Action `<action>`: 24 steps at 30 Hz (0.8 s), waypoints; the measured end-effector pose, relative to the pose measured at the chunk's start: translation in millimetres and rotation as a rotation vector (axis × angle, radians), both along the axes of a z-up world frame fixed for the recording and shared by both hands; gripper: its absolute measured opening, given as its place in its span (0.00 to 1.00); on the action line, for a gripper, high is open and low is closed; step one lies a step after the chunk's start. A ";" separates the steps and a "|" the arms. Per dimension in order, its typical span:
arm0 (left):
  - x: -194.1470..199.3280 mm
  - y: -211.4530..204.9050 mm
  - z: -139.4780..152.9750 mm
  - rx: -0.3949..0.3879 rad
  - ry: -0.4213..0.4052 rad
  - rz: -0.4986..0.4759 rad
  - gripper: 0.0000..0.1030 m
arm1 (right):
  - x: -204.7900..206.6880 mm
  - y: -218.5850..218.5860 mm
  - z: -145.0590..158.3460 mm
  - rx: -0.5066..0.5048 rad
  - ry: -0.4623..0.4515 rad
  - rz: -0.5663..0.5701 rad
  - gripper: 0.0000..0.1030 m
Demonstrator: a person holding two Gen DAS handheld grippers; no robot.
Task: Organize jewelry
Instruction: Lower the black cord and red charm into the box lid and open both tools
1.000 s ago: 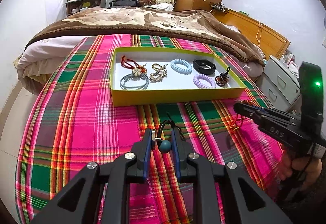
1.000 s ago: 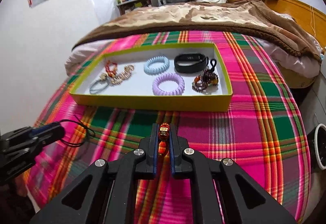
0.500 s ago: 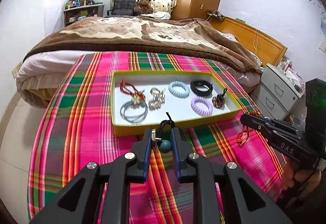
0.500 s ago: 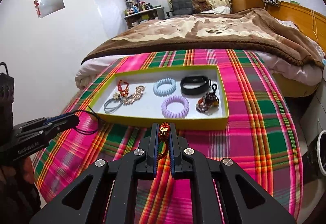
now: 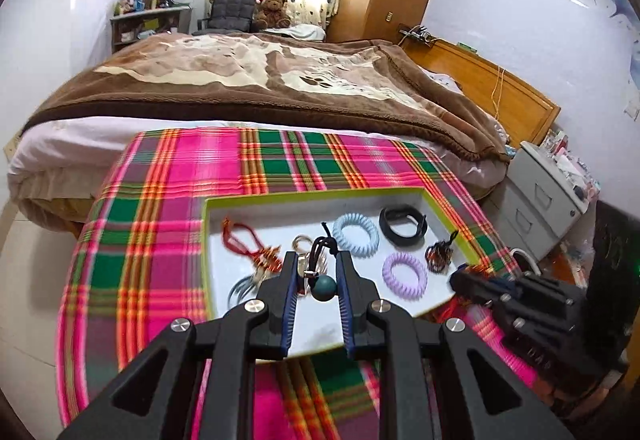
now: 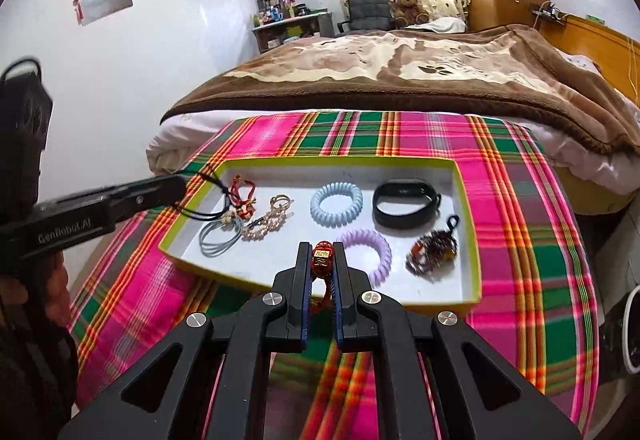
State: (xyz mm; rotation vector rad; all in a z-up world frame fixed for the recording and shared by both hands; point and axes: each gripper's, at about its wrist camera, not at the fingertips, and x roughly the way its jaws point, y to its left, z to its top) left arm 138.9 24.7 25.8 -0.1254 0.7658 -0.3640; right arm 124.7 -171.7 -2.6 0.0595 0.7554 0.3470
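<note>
A yellow-green tray (image 5: 320, 195) (image 6: 468, 207) with a white floor lies on the plaid cloth. In it are a blue coil tie (image 6: 337, 203), a purple coil tie (image 6: 370, 250), a black band (image 6: 406, 201), a dark beaded piece (image 6: 432, 254), grey hair ties (image 6: 220, 236), a gold clip (image 6: 268, 217) and a red cord charm (image 5: 250, 246). My left gripper (image 5: 318, 268) is shut on a black cord necklace with a teal bead (image 5: 323, 288), held over the tray's left part. My right gripper (image 6: 322, 256) is shut on a red beaded charm (image 6: 321, 260) above the tray's near wall.
The pink and green plaid cloth (image 5: 168, 207) covers the foot of a bed with a brown blanket (image 5: 260, 79). A grey drawer unit (image 5: 540, 199) stands to the right of the bed. A wooden headboard (image 5: 492, 87) is behind.
Both grippers have risen and moved forward over the tray, each still holding its piece. The tray now lies under the fingertips.
</note>
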 end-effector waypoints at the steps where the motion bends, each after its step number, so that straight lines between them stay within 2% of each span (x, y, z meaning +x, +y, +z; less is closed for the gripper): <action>1: 6.6 -0.5 -1.7 -0.005 0.006 -0.001 0.19 | 3.9 2.4 -1.3 -0.003 0.003 -0.001 0.08; 8: 33.9 -7.5 -15.1 0.032 0.028 -0.017 0.19 | 28.3 12.1 -12.7 -0.027 0.026 -0.011 0.08; 16: 60.1 -9.7 -35.2 0.027 0.095 -0.035 0.19 | 44.4 29.4 -27.9 -0.087 0.052 0.020 0.08; 24: 68.3 -12.5 -48.2 0.072 0.123 -0.015 0.20 | 52.4 39.1 -36.9 -0.134 0.069 0.037 0.08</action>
